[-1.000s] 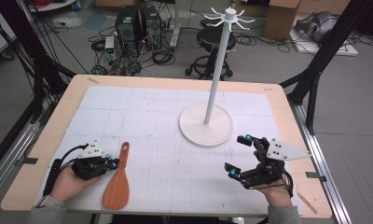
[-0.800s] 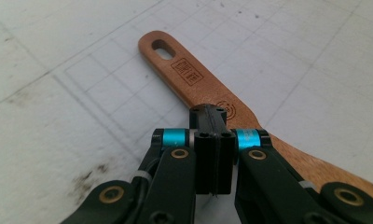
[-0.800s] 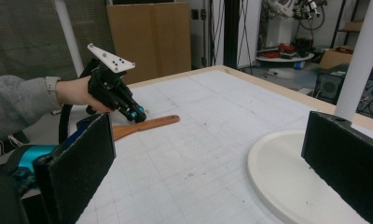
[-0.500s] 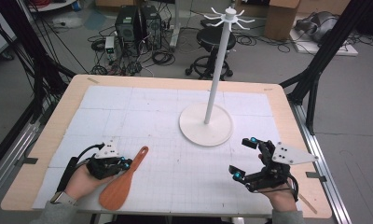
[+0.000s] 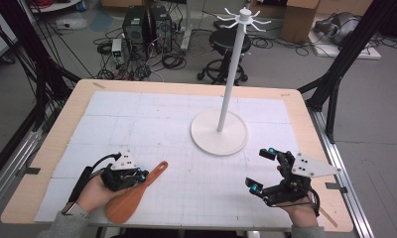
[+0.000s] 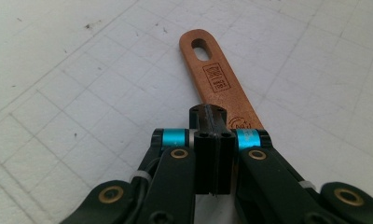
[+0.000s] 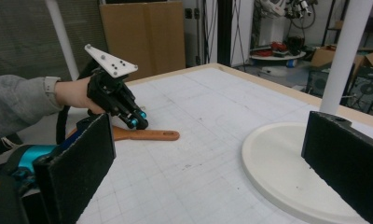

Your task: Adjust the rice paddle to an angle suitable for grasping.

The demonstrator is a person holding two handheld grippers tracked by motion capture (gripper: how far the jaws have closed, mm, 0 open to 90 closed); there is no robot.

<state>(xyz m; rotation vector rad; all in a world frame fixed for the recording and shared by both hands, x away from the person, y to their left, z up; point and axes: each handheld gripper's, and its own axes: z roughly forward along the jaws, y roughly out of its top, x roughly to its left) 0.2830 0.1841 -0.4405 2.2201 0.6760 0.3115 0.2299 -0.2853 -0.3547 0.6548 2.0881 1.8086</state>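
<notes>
high view has the wooden spatula [image 5: 132, 196] lying flat on the worktop [image 5: 152, 119] down around 7 o'clock, wide blade toward the near edge and the handle slanting up toward 1 o'clock. left gripper [image 5: 137, 177] sits right on the handle, about where it meets the blade, jaws squeezed together on it. left gripper view backs that up: the two black jaws are pressed right together with the handle under them, and the rest of the handle sticks out past the tips, hanging hole at the far end and a little stamped logo partway along. spatula looks like it's resting on the gridded mat, can't really tell if it's lifted at all.

right gripper [image 5: 264, 170] is over at 5 o'clock, well apart from the spatula, jaws spread wide with nothing between them. right gripper view shows the same thing, one black pad [image 7: 84, 163] on each side with bare mat in the gap, and off in the distance the other hand [image 7: 75, 93] with its gripper down on the spatula.

white stand [image 5: 219, 131] with the round base is just past the middle of the worktop, roughly 1 o'clock, thin pole going straight up to a ring of hooks at the top. it's near the right gripper, not touching it.
</notes>
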